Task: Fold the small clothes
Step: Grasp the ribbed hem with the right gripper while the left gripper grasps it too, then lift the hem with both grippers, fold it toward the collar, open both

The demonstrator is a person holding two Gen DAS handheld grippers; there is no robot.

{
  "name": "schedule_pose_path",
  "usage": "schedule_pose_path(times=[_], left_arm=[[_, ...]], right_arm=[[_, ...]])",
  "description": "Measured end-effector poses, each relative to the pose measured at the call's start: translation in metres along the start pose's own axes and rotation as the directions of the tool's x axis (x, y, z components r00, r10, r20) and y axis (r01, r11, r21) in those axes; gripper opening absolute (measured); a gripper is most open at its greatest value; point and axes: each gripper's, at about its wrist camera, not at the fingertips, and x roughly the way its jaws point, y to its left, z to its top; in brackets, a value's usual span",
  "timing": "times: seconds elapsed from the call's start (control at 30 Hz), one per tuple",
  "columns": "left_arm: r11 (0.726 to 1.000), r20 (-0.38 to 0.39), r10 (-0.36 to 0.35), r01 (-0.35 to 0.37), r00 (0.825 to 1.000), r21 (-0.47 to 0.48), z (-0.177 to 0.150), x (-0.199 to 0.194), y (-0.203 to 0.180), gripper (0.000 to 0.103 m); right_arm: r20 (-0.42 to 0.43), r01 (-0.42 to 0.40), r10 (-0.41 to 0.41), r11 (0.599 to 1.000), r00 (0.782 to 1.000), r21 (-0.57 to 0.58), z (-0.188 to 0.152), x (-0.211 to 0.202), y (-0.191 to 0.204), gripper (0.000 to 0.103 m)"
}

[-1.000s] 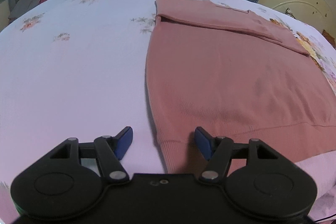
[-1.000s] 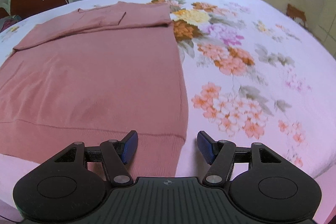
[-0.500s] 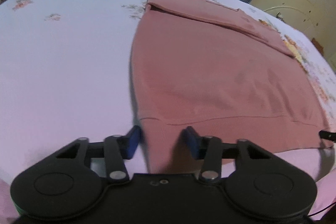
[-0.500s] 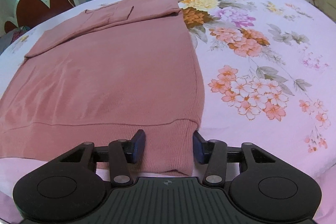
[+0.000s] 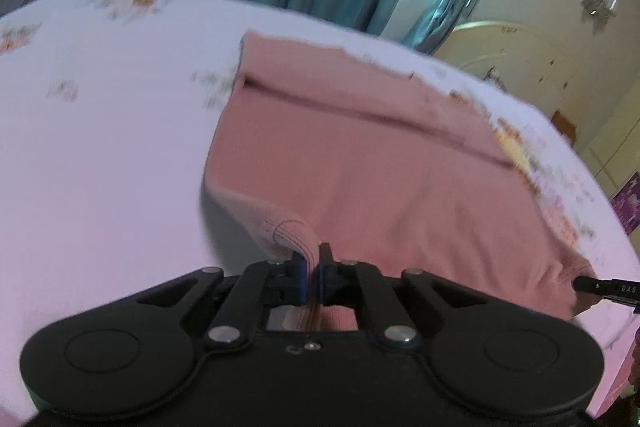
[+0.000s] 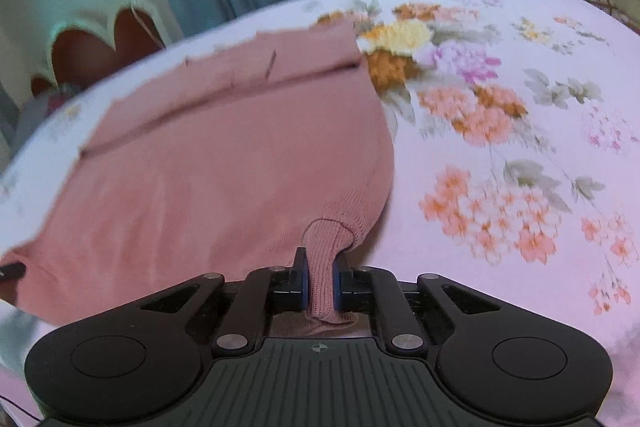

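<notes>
Both sets of fingers clenched on the ribbed hem of the pink sweater (image 5: 360, 163): left gripper (image 5: 313, 269) pinches the left hem corner, right gripper (image 6: 320, 273) the right. Holding the two corners keeps the hem taut, so the lower half should lift as one sheet. The sweater lies on the floral bed (image 6: 520, 107), hem corners raised off it. Its long axis runs away from me, hem near, shoulders far, sleeves already folded across the top. Likely next: carry the hem toward the shoulders.
</notes>
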Motion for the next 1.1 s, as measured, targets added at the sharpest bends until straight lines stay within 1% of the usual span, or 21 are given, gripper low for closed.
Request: schedule_pose_path(times=[0.07, 0.17, 0.37, 0.5, 0.7, 0.8, 0.9, 0.97, 1.1], left_arm=[[1.0, 0.036, -0.011, 0.011, 0.999, 0.012, 0.013, 0.002, -0.005, 0.005], [1.0, 0.077, -0.026, 0.026, 0.997, 0.001, 0.034, 0.007, -0.01, 0.005], [1.0, 0.156, -0.03, 0.03, 0.987, 0.003, 0.085, 0.028, -0.014, 0.005], [0.999, 0.19, -0.031, 0.032, 0.981, -0.004, 0.121, 0.054, -0.018, 0.005], [1.0, 0.212, -0.014, 0.019, 0.977, -0.019, 0.165, 0.099, -0.022, 0.005], [0.999, 0.23, 0.011, -0.004, 0.973, -0.031, 0.188, 0.122, -0.022, 0.005], [0.998, 0.232, 0.048, -0.039, 0.972, -0.045, 0.21, 0.148, -0.017, 0.005], [0.997, 0.212, 0.07, -0.06, 0.975, -0.052, 0.221, 0.167, -0.014, 0.005], [0.993, 0.141, 0.112, -0.107, 0.984, -0.048, 0.233, 0.213, -0.009, 0.005]], right_arm=[[0.033, -0.021, 0.02, 1.0, 0.999, 0.018, 0.014, -0.002, 0.0, 0.01], [0.082, -0.041, 0.039, 0.999, 0.996, 0.02, 0.037, 0.0, 0.002, 0.01], [0.162, -0.062, 0.059, 0.998, 0.985, 0.018, 0.092, 0.02, 0.006, 0.01], [0.199, -0.068, 0.064, 0.998, 0.978, 0.013, 0.131, 0.045, 0.01, 0.01], [0.226, -0.088, 0.077, 0.995, 0.971, 0.04, 0.188, 0.095, 0.014, 0.01], [0.23, -0.093, 0.076, 0.994, 0.97, 0.061, 0.217, 0.123, 0.013, 0.01], [0.217, -0.087, 0.067, 0.993, 0.974, 0.083, 0.24, 0.154, 0.01, 0.01], [0.194, -0.081, 0.06, 0.992, 0.979, 0.099, 0.252, 0.178, 0.008, 0.01], [0.129, -0.064, 0.046, 0.988, 0.991, 0.143, 0.265, 0.223, 0.003, 0.01]])
